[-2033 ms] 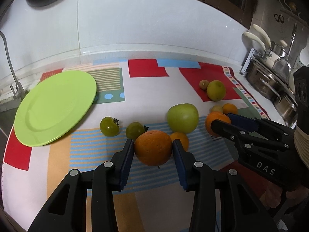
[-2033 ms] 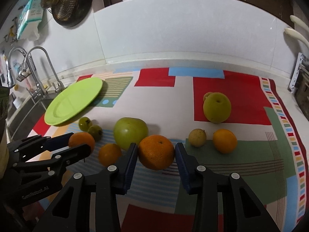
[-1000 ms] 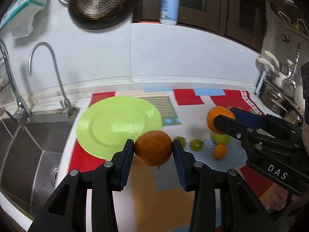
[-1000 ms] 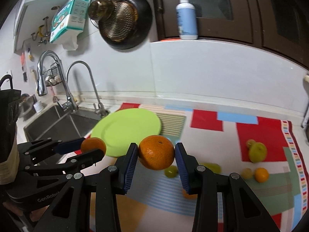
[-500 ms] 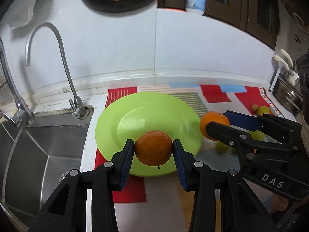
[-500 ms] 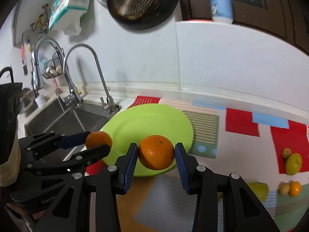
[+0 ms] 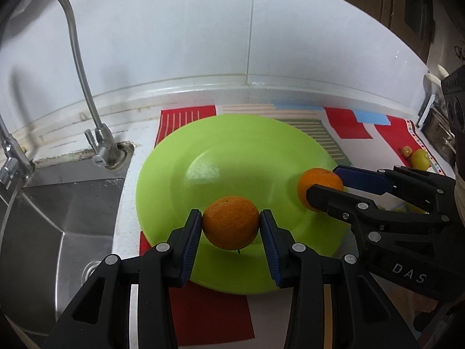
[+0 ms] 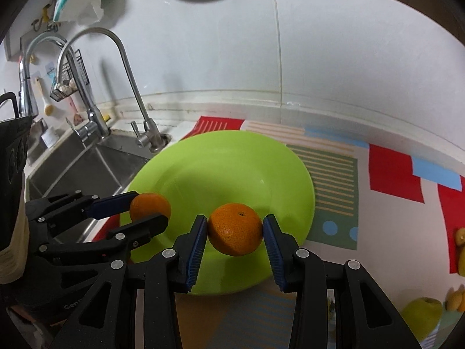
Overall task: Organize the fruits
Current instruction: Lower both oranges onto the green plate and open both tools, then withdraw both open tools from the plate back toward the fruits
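Left gripper is clamped on an orange, blue pads pressing its left and right flanks. This orange hangs over the near edge of the lime-green plate, clear of the plate surface as far as the left wrist view shows. The fruit is nearly round, so no long axis can be read; a small dark dimple sits on its upper face, pointing up and slightly away from the camera.

Right gripper is likewise closed on a second orange, held by its sides over the plate's near half. Its stem dimple faces upward, a little toward the back wall. In the left wrist view the same fruit sits over the plate's right edge, with the right gripper's fingers coming in from the right.

In the right wrist view the left gripper enters from the left, its orange over the plate's left edge.

The plate lies on a patterned mat at the worktop's left end, just beside the steel sink and its tap. The plate's left edge overhangs the mat toward the sink.

Other fruit lies well apart at the mat's right end: a green apple near the front corner, and small yellow-orange fruits at the right edge.
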